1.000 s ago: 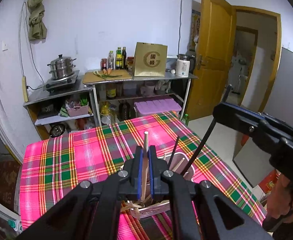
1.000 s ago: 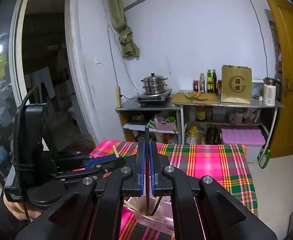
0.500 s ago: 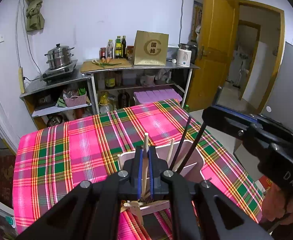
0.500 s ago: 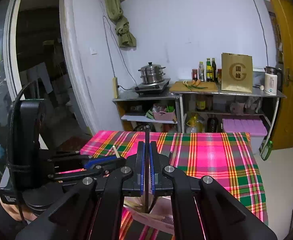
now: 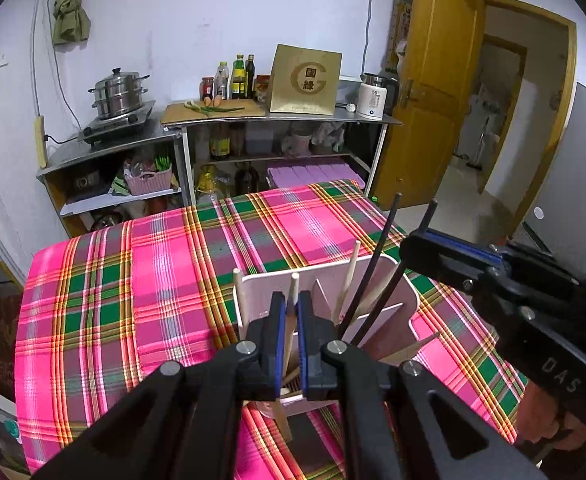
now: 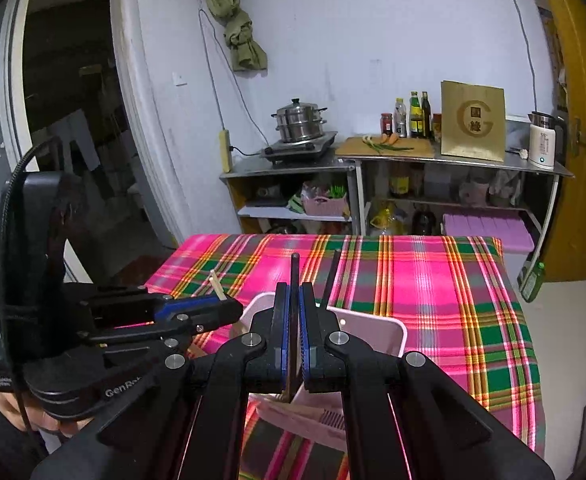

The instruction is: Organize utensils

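Both grippers clamp chopsticks, wooden (image 5: 292, 300) left, black (image 6: 294, 276) right, over pink holder (image 5: 397, 292).

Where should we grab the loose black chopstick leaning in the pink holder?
Take the loose black chopstick on its bare upper shaft, above the pink holder's rim, coming from above with the jaws across the stick. It leans tilted out of the holder. Its lower part sits behind the dividers, close to a wooden chopstick, so low down there looks to be little room.
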`<state>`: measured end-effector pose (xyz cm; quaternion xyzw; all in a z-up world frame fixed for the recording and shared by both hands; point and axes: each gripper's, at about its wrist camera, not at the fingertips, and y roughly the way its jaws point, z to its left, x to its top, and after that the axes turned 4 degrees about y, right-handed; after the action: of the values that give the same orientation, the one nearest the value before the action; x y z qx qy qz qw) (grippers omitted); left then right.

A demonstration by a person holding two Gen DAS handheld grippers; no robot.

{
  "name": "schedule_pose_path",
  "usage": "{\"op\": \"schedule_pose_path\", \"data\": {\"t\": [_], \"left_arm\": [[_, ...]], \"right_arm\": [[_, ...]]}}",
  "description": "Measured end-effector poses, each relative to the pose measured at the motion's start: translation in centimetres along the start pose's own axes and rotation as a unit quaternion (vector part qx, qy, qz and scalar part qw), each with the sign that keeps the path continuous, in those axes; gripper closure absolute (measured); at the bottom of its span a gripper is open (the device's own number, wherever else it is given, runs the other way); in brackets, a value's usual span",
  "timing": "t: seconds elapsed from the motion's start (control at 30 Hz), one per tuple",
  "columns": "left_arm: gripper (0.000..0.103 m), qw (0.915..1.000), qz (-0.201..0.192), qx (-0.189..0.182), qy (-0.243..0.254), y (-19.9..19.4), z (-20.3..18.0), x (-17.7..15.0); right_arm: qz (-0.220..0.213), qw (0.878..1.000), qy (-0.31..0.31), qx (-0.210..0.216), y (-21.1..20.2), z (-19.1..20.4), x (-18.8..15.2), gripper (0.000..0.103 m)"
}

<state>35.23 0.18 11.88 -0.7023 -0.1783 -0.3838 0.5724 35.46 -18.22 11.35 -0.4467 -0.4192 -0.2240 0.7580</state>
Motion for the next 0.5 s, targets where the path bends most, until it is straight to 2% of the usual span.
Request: {"op": "schedule_pose_path", "data": {"t": [0.1, 0.3, 0.5], "left_arm": [[0.096, 1.0, -0.001, 0.003, 0.001, -0.3, 0.0, -0.1], [0.095, 0.9999, -0.01, 0.008, -0.001, -1.6, 0.0, -0.2], [0.085, 0.9994, -0.034, 0.012, 0.0, -4.4, -0.5, -0.9]], "right_arm": [[0.001, 1.0, -0.002, -0.002, -0.3, 0.0, -0.1, 0.099], [-0.006, 1.0, -0.002, 0.001, -1.5, 0.2, -0.2, 0.092], [-0.022, 1.0, -0.011, -0.002, -3.8, 0.9, -0.6, 0.088]]}}
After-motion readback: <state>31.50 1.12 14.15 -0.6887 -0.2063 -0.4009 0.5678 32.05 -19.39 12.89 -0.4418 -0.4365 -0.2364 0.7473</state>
